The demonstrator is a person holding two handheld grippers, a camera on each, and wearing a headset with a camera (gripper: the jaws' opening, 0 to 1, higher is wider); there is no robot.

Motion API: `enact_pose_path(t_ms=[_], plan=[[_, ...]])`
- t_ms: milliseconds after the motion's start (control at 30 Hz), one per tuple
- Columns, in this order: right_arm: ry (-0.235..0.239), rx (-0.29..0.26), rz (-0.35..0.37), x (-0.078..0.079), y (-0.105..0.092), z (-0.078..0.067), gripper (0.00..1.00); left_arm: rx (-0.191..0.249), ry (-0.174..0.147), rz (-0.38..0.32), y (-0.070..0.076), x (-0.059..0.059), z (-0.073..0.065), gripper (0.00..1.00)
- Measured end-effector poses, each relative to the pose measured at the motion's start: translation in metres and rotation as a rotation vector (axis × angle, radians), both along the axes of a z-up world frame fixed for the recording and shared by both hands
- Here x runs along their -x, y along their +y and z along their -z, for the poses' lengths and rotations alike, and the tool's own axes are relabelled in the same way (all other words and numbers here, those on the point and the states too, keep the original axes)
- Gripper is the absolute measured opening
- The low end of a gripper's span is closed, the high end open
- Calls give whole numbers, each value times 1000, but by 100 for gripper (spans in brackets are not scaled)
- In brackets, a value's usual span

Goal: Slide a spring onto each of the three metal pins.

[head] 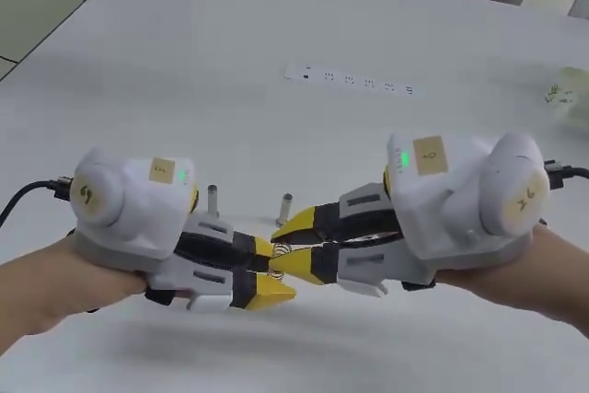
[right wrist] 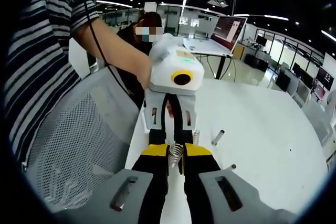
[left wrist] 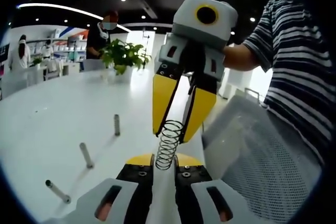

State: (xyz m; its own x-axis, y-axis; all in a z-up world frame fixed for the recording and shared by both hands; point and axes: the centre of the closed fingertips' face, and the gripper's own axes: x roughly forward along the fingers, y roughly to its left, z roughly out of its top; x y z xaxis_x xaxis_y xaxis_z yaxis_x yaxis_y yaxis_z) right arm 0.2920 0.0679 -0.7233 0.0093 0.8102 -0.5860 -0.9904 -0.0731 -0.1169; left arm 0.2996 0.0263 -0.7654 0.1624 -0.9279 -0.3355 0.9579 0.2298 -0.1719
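Nearest the person, two hand-held tongs meet tip to tip just above a white worktable point(head: 276, 62). The left gripper point(left wrist: 161, 162), white-bodied with black and yellow jaws, is clenched on one end of a small coiled steel spring point(left wrist: 169, 142). The right gripper point(right wrist: 176, 157), of the same make, pinches the spring's other end. The spring bridges the two sets of jaws, clear of the table.

Just beyond the jaws stand three short grey metal pins point(left wrist: 86, 155), upright and apart from one another. In the left gripper view all three look bare. Farther back on the table lies a white power strip point(head: 354, 80).

This looks like a regrip before the first spring goes on. To do it well, one gripper should probably hold near one end only while the other lets go, leaving the open end free. The spring's axis should then line up with the nearest pin and go straight down. A tilted approach could catch a coil on the pin's tip.
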Motion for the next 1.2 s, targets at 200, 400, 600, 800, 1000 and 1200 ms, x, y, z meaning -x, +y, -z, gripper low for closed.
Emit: enact_pose_path(t_ms=[200,400,600,800,1000,1200], plan=[[-2,2,-1,0,1,0,7,-1,-1,-6,0,-1,0,12],[-11,6,-3,-1,1,-1,7,5,-1,-25,4,-4,-2,18],[-16,7,1,-3,1,-1,7,6,0,-50,10,-7,-3,25],[-23,10,6,-7,1,0,7,2,2,-72,14,-8,-1,33],[-27,7,13,-9,0,0,7,4,6,-95,18,-10,-1,40],[-34,5,24,-13,-1,-2,7,6,9,-113,21,-13,-1,48]])
